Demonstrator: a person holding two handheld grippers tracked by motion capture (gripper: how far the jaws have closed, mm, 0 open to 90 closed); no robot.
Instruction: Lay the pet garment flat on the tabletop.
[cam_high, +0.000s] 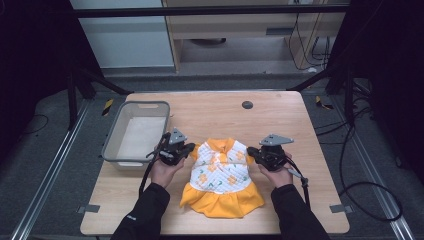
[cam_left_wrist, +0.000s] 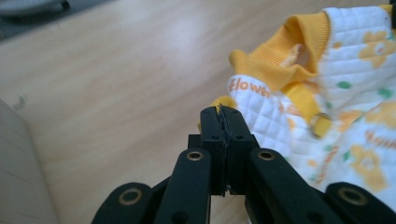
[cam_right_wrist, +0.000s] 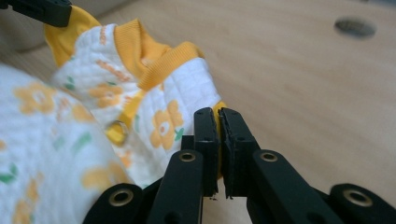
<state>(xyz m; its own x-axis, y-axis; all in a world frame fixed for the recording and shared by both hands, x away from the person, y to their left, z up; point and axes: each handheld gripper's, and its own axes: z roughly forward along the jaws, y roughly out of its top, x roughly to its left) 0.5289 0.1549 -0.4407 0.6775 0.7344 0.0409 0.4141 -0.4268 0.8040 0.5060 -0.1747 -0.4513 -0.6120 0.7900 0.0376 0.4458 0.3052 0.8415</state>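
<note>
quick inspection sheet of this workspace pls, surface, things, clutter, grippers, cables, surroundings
surface: light wood table, dark round spot near the far edge
job's things: small white and orange flower-print dress lying flat; grey bin at the table's left
clutter: nothing seen
grippers: left gripper shut at the dress's sleeve edge, grip not certain; right gripper shut at the other sleeve, orange fabric just behind the jaws
cables: one trails from each gripper; more loop on the floor at right
surroundings: grey floor, metal rails, dark frame, cabinet behind

Right gripper (cam_right_wrist: 218, 116) jaws pressed together on yellow sleeve edge of flowered dress (cam_right_wrist: 93, 107); wooden table (cam_right_wrist: 303, 93) behind, dark round hole (cam_right_wrist: 355, 27) far right.
</note>
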